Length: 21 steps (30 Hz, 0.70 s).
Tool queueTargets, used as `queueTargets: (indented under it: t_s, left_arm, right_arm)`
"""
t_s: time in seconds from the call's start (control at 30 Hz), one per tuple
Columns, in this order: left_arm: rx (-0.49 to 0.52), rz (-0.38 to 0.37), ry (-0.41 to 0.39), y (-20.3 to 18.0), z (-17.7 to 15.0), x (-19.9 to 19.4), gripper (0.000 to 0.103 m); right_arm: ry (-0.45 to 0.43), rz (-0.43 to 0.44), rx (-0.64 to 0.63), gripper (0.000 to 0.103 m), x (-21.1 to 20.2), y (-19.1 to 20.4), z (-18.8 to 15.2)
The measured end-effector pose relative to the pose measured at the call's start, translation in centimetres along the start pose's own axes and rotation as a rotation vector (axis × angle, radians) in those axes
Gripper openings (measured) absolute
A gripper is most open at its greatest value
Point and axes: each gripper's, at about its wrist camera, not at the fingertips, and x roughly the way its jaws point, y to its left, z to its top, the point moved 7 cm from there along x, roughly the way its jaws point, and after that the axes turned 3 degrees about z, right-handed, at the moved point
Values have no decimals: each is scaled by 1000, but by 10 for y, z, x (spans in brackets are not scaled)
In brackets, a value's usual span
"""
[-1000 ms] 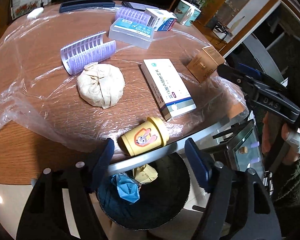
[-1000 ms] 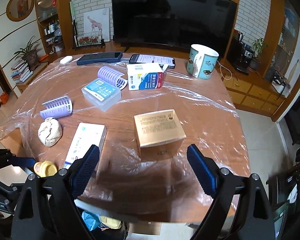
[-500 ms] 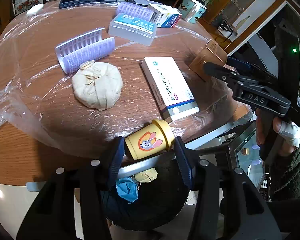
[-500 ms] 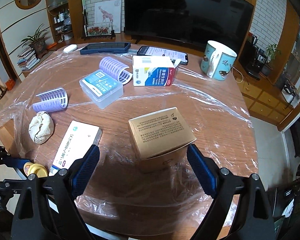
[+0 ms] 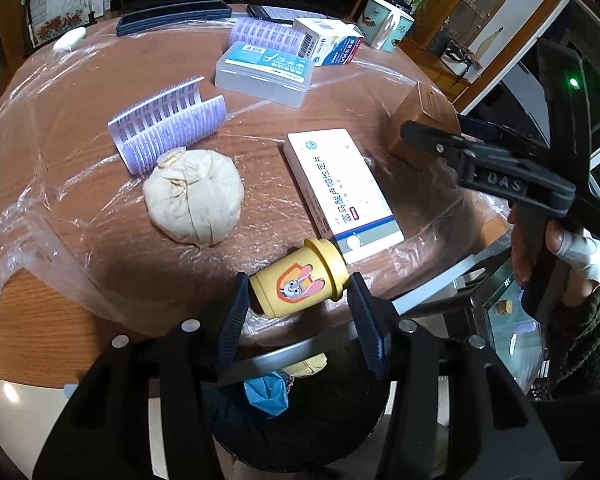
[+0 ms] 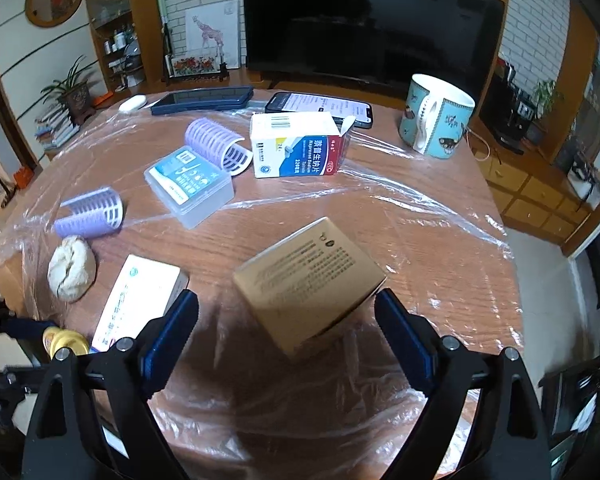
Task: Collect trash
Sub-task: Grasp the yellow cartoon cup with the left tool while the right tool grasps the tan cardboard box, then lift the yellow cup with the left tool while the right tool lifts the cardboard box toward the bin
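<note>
At the table's near edge, the left gripper (image 5: 298, 300) has just closed on a small yellow jar (image 5: 298, 282) lying on its side, one blue pad against its base and the other against its lid. Beyond the left finger sits a crumpled paper ball (image 5: 194, 196) with a purple hair roller (image 5: 168, 128) behind it. Beyond the right finger lies a long white medicine box (image 5: 342, 188). Below the fingers, off the table edge, a dark bin (image 5: 300, 412) holds blue and yellow scraps. Farther right, the right gripper (image 6: 286, 334) hangs with its fingers spread wide and apart from the tan cardboard box (image 6: 310, 284), which sits tilted between and just beyond the tips on the plastic-covered wooden table (image 6: 400, 216).
</note>
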Motion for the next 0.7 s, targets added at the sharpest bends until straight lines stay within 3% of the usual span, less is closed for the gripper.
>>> queueTargets:
  t_s: [0.17, 0.23, 0.37, 0.7]
  left_arm:
    - [15, 31, -14, 0, 3, 1, 51]
    - [20, 45, -21, 0, 4, 1, 51]
    - [22, 61, -36, 1, 7, 1, 51]
    - [4, 58, -96, 10, 16, -9, 51]
  right_arm:
    - [12, 26, 55, 84, 14, -6, 4]
    - [21, 45, 73, 67, 18, -7, 3]
    - [17, 82, 127, 48, 19, -12, 0]
    - [-44, 163, 159, 47, -9, -8, 0]
